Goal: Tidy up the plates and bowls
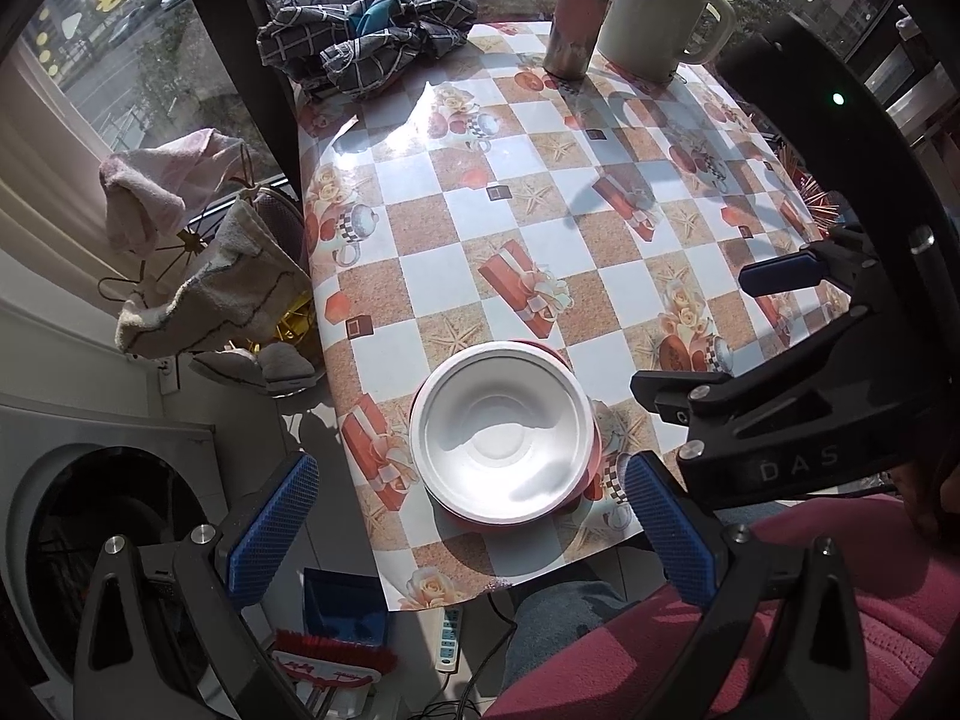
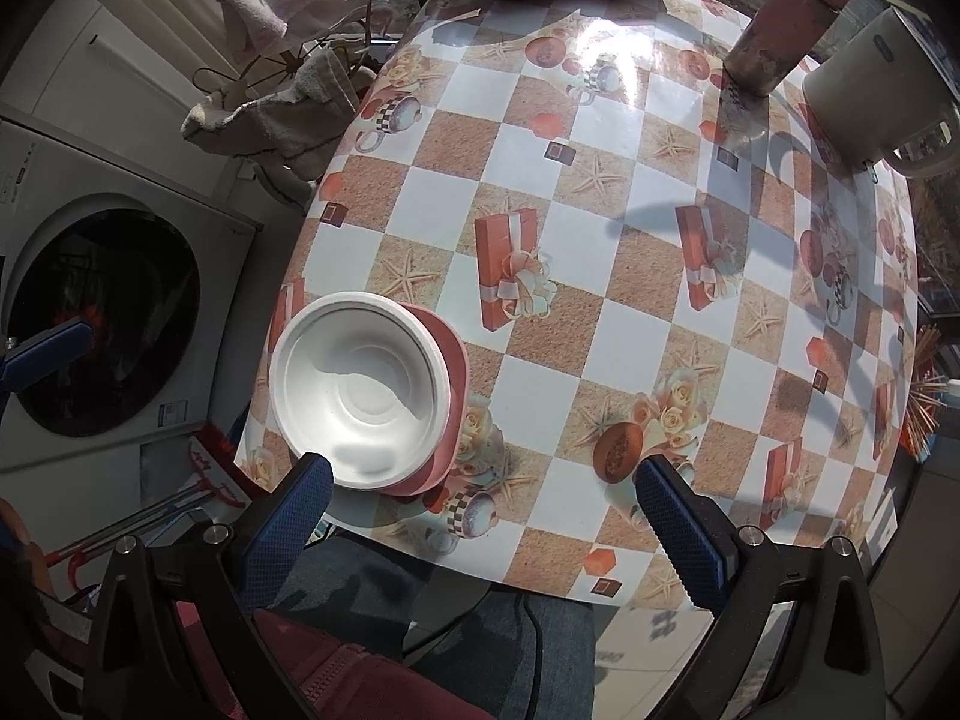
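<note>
white and round, the foam bowl (image 1: 504,435) sits inside a pink plastic plate (image 1: 585,483), so only a thin pink edge peeks out from under it. they look stacked like this to keep the dishes in one neat pile. the pile rests on the shiny checked plastic tablecloth (image 1: 540,192), close to the table edge nearest the person, where it is easy to reach.

the left gripper (image 1: 468,531) hangs just in front of the bowl, on the near side, with its two blue fingers spread wide, one to each side of the bowl. it holds nothing. it looks lined up so the bowl fits in the gap.

the right gripper (image 2: 483,519) is also spread wide and holds nothing. in its own view its left blue finger (image 2: 288,534) is right by the near rim of the bowl; i cannot tell if it touches. the rest of it sits to the right of the bowl.

far from the bowl, at the back of the table, stand a tall pink metal flask (image 1: 576,12) and a cream plastic jug with a handle (image 1: 660,9), side by side. a dark checked cloth (image 1: 366,36) is bunched up at the back edge too, left of the flask. they are well apart from the pile, so nothing is in the way.

i see no other plates or bowls, so the stacking looks nearly done.
</note>
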### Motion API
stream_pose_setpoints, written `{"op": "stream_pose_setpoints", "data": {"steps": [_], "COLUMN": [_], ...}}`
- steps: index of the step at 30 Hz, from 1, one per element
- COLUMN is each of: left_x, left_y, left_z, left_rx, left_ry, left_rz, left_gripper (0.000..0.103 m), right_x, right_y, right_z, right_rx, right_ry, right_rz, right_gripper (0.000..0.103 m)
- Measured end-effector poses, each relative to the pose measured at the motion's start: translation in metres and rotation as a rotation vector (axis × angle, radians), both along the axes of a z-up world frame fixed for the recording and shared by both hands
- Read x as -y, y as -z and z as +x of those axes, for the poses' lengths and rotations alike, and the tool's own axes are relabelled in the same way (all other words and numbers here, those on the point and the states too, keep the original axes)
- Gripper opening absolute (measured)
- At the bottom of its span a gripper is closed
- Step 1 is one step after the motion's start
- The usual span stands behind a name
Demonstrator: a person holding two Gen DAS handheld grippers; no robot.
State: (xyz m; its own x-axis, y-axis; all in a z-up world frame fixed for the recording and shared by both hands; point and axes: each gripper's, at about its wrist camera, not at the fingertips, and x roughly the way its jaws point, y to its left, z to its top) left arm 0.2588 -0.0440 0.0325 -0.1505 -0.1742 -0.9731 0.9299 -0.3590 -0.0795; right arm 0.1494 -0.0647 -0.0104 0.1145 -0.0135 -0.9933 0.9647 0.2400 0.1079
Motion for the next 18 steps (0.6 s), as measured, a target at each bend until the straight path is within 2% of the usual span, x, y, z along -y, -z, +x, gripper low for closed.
{"op": "stream_pose_setpoints", "data": {"steps": [18], "left_x": [0.007], "left_y": [0.009], "left_z": [-0.002], "left_rx": [0.028], "left_ry": [0.016], "left_rz": [0.028], "left_gripper": [0.102], "right_x": [0.005], "right_y": [0.011], "right_z": [0.0], "right_rx": [0.018], "right_ry": [0.023], "right_rz": [0.042], "right_gripper": [0.102]}}
